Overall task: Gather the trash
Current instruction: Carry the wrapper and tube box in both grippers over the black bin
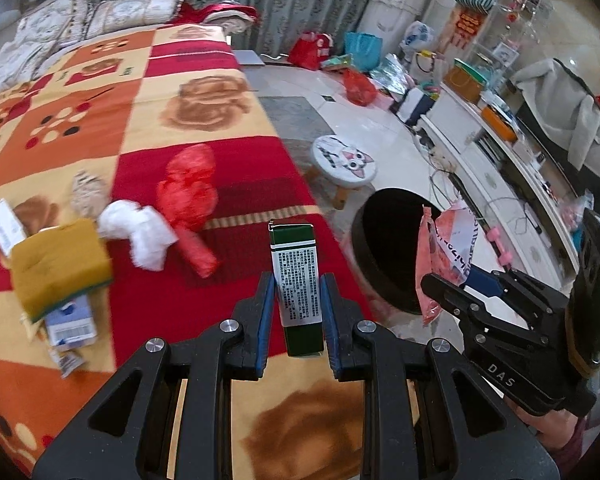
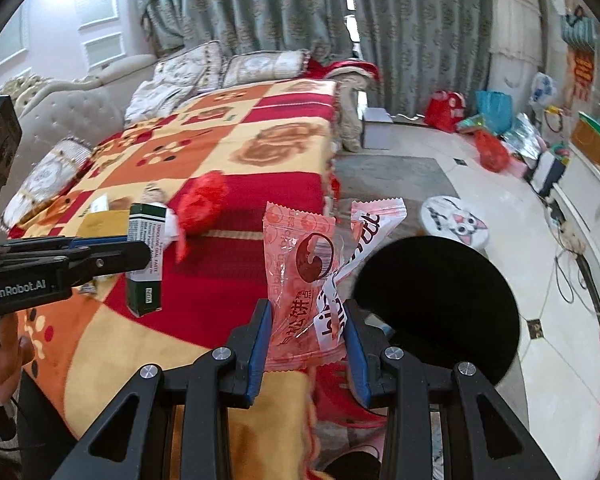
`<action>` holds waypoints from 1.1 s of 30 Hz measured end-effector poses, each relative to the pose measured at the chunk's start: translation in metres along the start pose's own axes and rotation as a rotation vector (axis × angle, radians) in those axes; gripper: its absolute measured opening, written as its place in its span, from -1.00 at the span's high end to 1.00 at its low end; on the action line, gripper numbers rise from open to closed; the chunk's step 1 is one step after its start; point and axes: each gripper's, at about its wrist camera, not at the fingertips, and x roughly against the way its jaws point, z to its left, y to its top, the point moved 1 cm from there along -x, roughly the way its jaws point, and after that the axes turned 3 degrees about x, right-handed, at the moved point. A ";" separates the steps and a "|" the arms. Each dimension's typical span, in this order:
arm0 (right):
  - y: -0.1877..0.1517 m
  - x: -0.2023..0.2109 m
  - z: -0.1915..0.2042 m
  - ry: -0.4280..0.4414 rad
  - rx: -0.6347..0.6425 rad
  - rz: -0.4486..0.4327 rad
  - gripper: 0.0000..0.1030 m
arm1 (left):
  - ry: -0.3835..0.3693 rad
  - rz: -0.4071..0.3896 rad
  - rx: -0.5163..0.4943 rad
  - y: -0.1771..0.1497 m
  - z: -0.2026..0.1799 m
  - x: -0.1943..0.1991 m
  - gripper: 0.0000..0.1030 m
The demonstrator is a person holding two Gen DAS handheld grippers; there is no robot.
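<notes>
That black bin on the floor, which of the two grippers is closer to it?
Right. The right gripper, clamped on pink wrappers, hangs just beside the black bin's rim. The left gripper, holding a green box, is over the blanket, further away.

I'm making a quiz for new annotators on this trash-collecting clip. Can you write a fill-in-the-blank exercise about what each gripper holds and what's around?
1. The left gripper is shut on a dark ____ box with a white printed label.
2. The right gripper is shut on pink snack ____.
3. The black bin stands on the floor beside the ____.
4. The round stool has a ____ face printed on it.

Missing words: green; wrappers; bed; cat
</notes>
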 end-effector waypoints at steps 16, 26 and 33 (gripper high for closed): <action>-0.016 -0.012 -0.082 -0.067 -0.151 0.046 0.34 | -0.073 0.054 -0.043 0.024 -0.061 -0.050 0.60; -0.022 -0.027 -0.111 -0.064 -0.225 0.072 0.34 | -0.108 0.082 -0.036 0.036 -0.082 -0.079 0.60; -0.024 -0.031 -0.120 -0.071 -0.242 0.078 0.34 | -0.136 0.113 -0.019 0.040 -0.094 -0.101 0.60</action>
